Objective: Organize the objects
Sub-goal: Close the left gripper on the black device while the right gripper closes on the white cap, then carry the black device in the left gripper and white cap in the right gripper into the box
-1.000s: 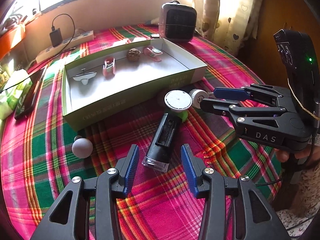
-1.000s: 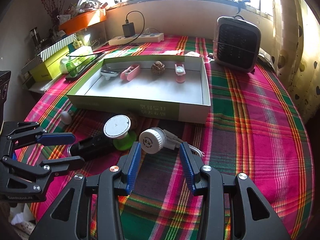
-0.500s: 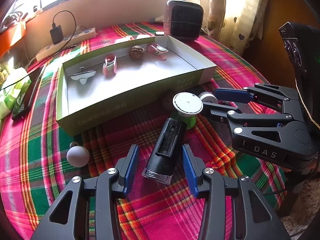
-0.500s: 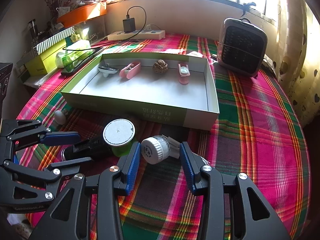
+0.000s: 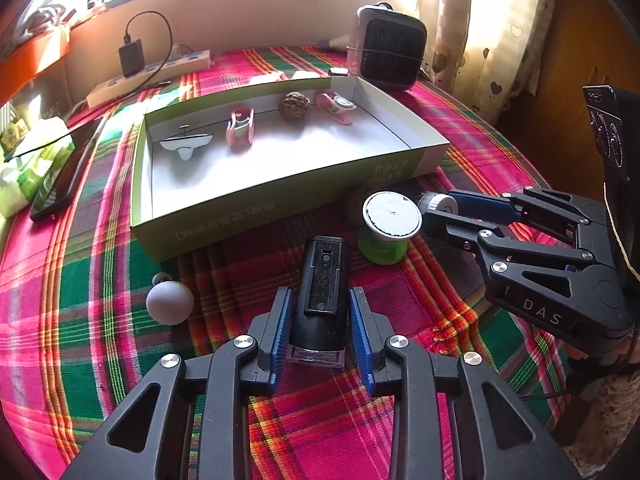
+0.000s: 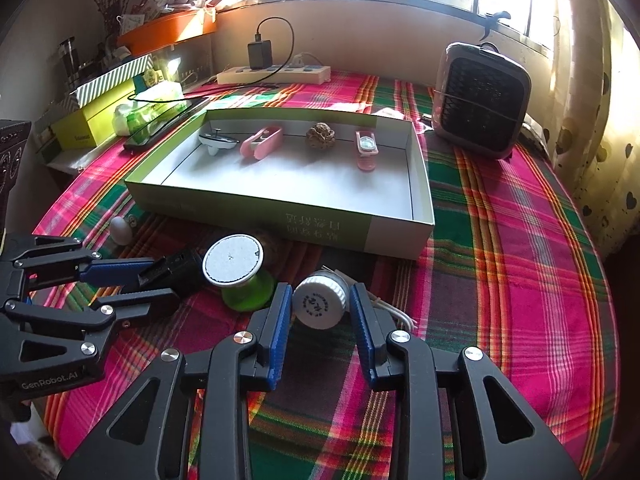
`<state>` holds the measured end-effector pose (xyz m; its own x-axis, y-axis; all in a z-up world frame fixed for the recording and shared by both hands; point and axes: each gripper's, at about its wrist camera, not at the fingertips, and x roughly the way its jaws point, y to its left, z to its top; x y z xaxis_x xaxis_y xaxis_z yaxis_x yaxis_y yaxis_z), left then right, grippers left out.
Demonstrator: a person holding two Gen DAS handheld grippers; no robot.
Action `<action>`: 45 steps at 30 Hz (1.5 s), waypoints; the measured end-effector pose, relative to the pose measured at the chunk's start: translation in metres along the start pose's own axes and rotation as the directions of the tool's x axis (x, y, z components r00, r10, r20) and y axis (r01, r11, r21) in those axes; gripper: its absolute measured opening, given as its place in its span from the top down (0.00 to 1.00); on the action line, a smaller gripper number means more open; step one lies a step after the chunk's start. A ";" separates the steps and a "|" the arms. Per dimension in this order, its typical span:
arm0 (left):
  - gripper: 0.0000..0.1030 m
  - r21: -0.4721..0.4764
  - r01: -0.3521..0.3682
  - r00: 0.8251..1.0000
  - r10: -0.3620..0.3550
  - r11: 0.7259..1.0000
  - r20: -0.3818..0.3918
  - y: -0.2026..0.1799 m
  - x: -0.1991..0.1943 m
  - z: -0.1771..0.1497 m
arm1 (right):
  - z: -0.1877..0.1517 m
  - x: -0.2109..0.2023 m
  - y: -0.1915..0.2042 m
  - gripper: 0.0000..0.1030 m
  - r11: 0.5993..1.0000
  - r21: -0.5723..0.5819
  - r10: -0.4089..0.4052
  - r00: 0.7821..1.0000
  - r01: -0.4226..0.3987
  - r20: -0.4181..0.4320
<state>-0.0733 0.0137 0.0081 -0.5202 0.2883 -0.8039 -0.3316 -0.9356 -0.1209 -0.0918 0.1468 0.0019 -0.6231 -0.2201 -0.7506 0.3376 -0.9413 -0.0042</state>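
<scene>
Now both tools close in on the plaid-covered bench. Left gripper: its jaws have just been closing and now clamp the black oblong device, whose long axis runs straight away from the camera toward the open box, clear end nearest. Right gripper: its jaws, also just closing, pinch the white ribbed cap, round face turned toward the lens. A green spool stands between the two.
</scene>
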 end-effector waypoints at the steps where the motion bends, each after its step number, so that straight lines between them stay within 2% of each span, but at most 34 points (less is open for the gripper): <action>1: 0.75 -0.007 0.001 1.000 -0.001 1.000 0.001 0.001 0.000 0.000 | 0.000 -0.001 0.000 0.70 1.000 0.004 0.000 1.000 0.000 0.002; 11: 0.75 -0.028 -0.006 1.000 0.006 1.000 0.006 0.002 -0.001 -0.001 | -0.008 -0.009 -0.002 0.71 0.999 0.008 0.052 0.999 -0.052 -0.009; 21: 0.75 -0.040 -0.009 1.000 0.009 0.999 0.009 0.002 -0.001 -0.002 | -0.011 -0.003 -0.002 0.70 0.997 0.026 0.067 0.997 -0.066 -0.025; 36: 0.75 -0.041 -0.020 1.000 0.020 0.999 0.017 0.001 -0.001 -0.003 | -0.010 0.001 0.002 0.71 0.999 0.018 0.030 0.999 -0.029 -0.026; 45: 0.76 -0.042 -0.031 0.999 0.032 0.999 0.017 0.000 -0.001 -0.002 | -0.011 -0.001 0.002 0.72 0.999 0.022 0.034 0.999 -0.034 -0.021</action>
<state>-0.0712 0.0125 0.0082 -0.5442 0.2615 -0.7972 -0.2816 -0.9520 -0.1201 -0.0827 0.1479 -0.0049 -0.5963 -0.2469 -0.7638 0.3429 -0.9387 0.0357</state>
